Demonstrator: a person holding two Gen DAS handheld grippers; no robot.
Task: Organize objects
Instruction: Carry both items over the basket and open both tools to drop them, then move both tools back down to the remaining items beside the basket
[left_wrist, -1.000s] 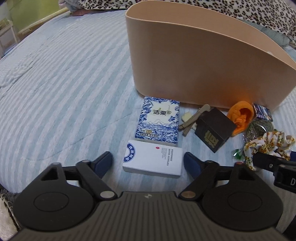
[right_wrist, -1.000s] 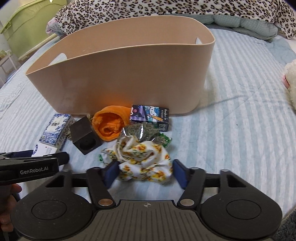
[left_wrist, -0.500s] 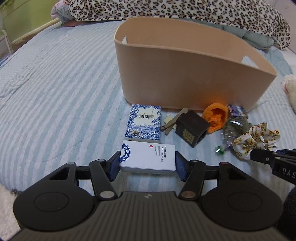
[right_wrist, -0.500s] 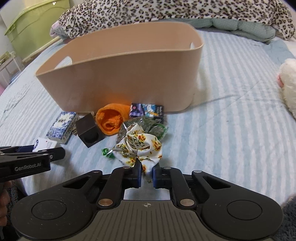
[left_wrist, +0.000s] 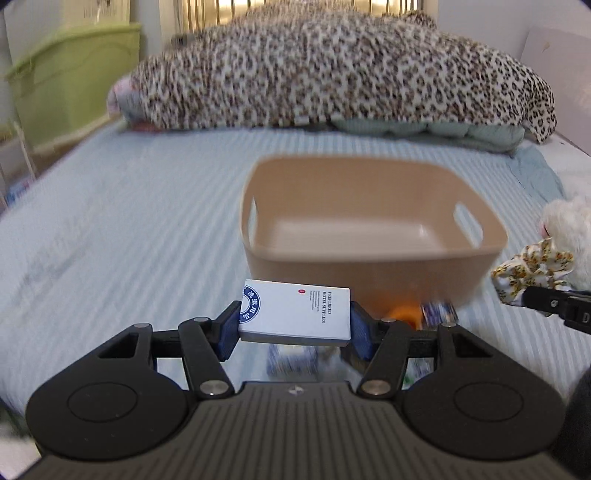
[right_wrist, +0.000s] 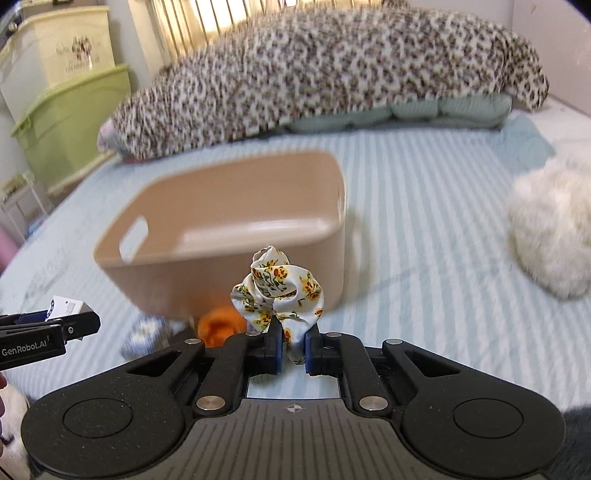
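My left gripper (left_wrist: 294, 325) is shut on a white hotel-supplies box (left_wrist: 295, 312) and holds it in the air in front of the tan basket (left_wrist: 373, 266). My right gripper (right_wrist: 293, 350) is shut on a floral scrunchie (right_wrist: 280, 291), lifted in front of the basket (right_wrist: 229, 273). The scrunchie also shows at the right of the left wrist view (left_wrist: 532, 269). The basket looks empty inside. Both views are blurred.
An orange item (right_wrist: 221, 326), a blue patterned pack (right_wrist: 142, 336) and a small dark carton (left_wrist: 437, 314) lie on the striped bed by the basket's near wall. A leopard blanket (left_wrist: 332, 74) lies behind. A white plush (right_wrist: 550, 225) sits at the right.
Both grippers closed on their objects and rose off the bed: the left with the white box, the right with the scrunchie. The views now look down into the basket.
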